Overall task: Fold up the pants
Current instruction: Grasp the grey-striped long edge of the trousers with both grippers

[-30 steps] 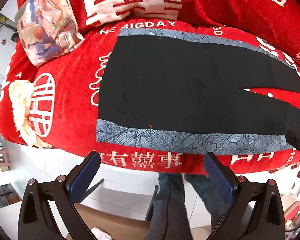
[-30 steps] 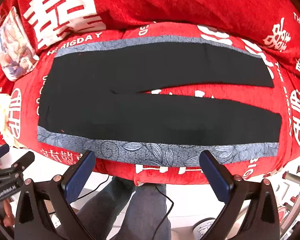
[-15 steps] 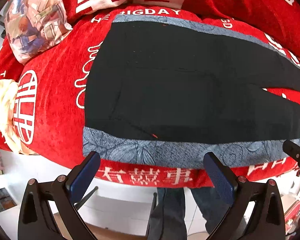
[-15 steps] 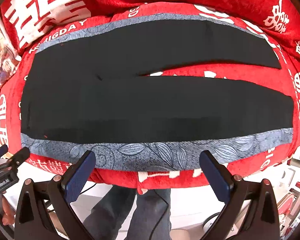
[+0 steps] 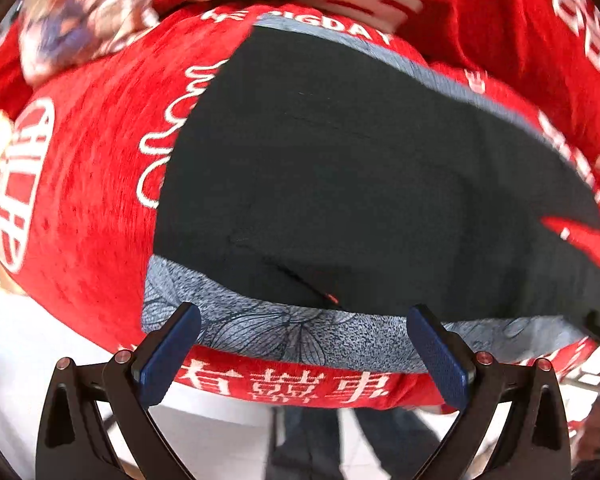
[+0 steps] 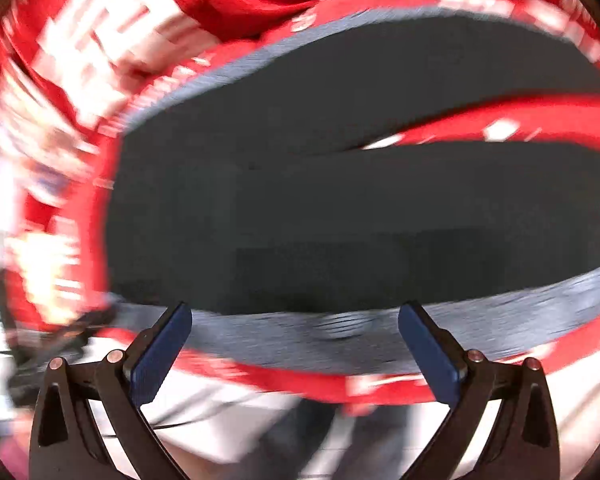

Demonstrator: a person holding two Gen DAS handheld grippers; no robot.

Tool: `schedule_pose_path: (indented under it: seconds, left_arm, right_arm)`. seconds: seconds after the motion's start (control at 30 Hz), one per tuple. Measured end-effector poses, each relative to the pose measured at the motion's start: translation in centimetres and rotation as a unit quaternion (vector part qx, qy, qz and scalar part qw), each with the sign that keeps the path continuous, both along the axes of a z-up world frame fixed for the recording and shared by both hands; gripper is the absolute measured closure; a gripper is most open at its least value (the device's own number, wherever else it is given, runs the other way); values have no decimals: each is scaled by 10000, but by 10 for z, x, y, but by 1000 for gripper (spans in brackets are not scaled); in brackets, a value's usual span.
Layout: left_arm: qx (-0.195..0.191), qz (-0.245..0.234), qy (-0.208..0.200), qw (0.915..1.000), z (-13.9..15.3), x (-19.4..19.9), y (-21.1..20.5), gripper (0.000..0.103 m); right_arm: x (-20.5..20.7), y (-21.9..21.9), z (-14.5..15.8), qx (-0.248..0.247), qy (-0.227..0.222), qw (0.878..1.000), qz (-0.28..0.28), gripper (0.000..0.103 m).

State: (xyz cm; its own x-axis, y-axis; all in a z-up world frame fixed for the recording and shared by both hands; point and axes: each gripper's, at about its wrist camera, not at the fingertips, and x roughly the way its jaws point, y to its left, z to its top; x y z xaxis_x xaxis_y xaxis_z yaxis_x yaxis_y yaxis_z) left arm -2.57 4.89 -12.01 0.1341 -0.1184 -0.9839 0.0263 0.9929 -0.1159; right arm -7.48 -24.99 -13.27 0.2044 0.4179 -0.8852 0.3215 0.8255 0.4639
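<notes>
Black pants [image 5: 360,184] lie flat on a red cover [image 5: 92,184] printed with white characters and lettering. The waist end sits to the left in the left wrist view; the two legs run off to the right, parted by a narrow wedge of red. A grey floral-patterned stripe [image 5: 292,336] runs along the near side seam, and a matching grey stripe borders the far seam. A short dark crease with a small red fleck shows just above the near stripe.

Left gripper [image 5: 304,356]: jaws spread wide, holding nothing. Its blue pads [image 5: 172,352] overlap the near stripe in the picture; actual contact with the cloth cannot be confirmed.

Right gripper [image 6: 296,354]: jaws likewise spread wide and empty, framing the near grey stripe. This view is heavily motion-blurred. The pants [image 6: 340,208] fill most of it, the gap between the legs opening toward the right.

A patterned pillow [image 5: 80,16], blurred, rests at the far left of the cover, well apart from the pants. Below the cover's near edge, a pale floor and the person's dark trousers [image 5: 312,440] are visible.
</notes>
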Motion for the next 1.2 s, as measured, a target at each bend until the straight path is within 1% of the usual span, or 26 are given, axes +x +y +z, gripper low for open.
schedule_pose_path:
  seconds: [0.07, 0.1, 0.13, 0.17, 0.2, 0.27, 0.33, 0.4, 0.5, 0.57, 0.67, 0.73, 0.87, 0.9, 0.93, 0.97, 1.0, 1.03, 1.07, 1.1, 1.13, 1.17, 1.2]
  left_arm:
    - [-377, 248, -38, 9990, -3, -4, 19, 0]
    - [-583, 405, -44, 9975, -7, -6, 31, 0]
    - [-684, 485, -36, 9965, -10, -8, 36, 0]
    - [-859, 606, 10, 9945, -16, -11, 46, 0]
    - [-961, 672, 63, 9931, -22, -13, 51, 0]
    - [-1136, 734, 165, 9907, -33, -18, 57, 0]
    - [-1298, 793, 281, 9880, -46, -23, 61, 0]
    - [-1496, 841, 413, 9843, -58, -25, 61, 0]
    - [-1680, 975, 489, 9797, -69, -22, 59, 0]
    - [-1885, 1050, 429, 9755, -68, -16, 56, 0]
    - [-2050, 1036, 379, 9725, -67, -6, 47, 0]
    - [-1966, 997, 436, 9744, -70, -3, 41, 0]
    - [-1849, 898, 472, 9775, -67, -1, 40, 1]
    - [-1800, 931, 500, 9780, -67, 0, 39, 6]
    - [-1754, 979, 519, 9782, -68, 3, 40, 7]
    - [-1743, 1070, 546, 9773, -69, 4, 41, 11]
    - [-1680, 1182, 551, 9771, -68, 5, 44, 21]
    - [-1532, 1317, 588, 9776, -68, 5, 45, 27]
    - [-1421, 1355, 590, 9788, -67, 6, 48, 41]
    - [-1353, 1350, 582, 9798, -66, 6, 49, 58]
    - [-1318, 1317, 585, 9807, -65, 6, 49, 66]
    - [-1439, 1325, 615, 9788, -63, 7, 51, 71]
    - [-1476, 1367, 619, 9776, -60, 9, 52, 71]
  right_arm:
    - [-11, -5, -7, 763, -124, 9967, -230, 1]
    - [-18, -5, -15, 1017, -70, 9944, -280, 2]
    - [-23, -4, -21, 1178, -27, 9926, -292, 8]
    - [-30, -3, -31, 1439, 28, 9891, -310, 17]
    - [-38, -1, -46, 1831, 143, 9823, -357, 19]
    - [-49, 4, -66, 2293, 315, 9719, -431, 20]
    - [-60, 11, -89, 2648, 423, 9619, -531, 20]
    - [-65, 14, -104, 2768, 443, 9574, -690, 20]
    - [-64, 11, -115, 2853, 433, 9526, -961, 20]
    - [-62, 7, -116, 2990, 346, 9474, -1093, 20]
    - [-53, 3, -104, 2988, -1, 9480, -1101, 20]
    - [-49, 1, -101, 2981, -78, 9482, -1098, 20]
    - [-53, 4, -107, 2906, 57, 9502, -1121, 20]
    - [-55, 4, -108, 2895, 81, 9498, -1182, 20]
    - [-57, 3, -109, 2905, 101, 9485, -1259, 20]
    - [-58, 1, -111, 2916, 139, 9467, -1359, 23]
    - [-59, -1, -111, 2912, 195, 9449, -1486, 27]
    - [-59, -4, -112, 2881, 260, 9439, -1591, 41]
    - [-59, -6, -114, 2832, 340, 9434, -1694, 65]
    - [-58, -10, -115, 2670, 482, 9452, -1817, 77]
    - [-57, -12, -116, 2567, 563, 9470, -1848, 90]
    - [-54, -14, -113, 2496, 571, 9492, -1828, 91]
    - [-49, -15, -104, 2395, 474, 9556, -1649, 91]
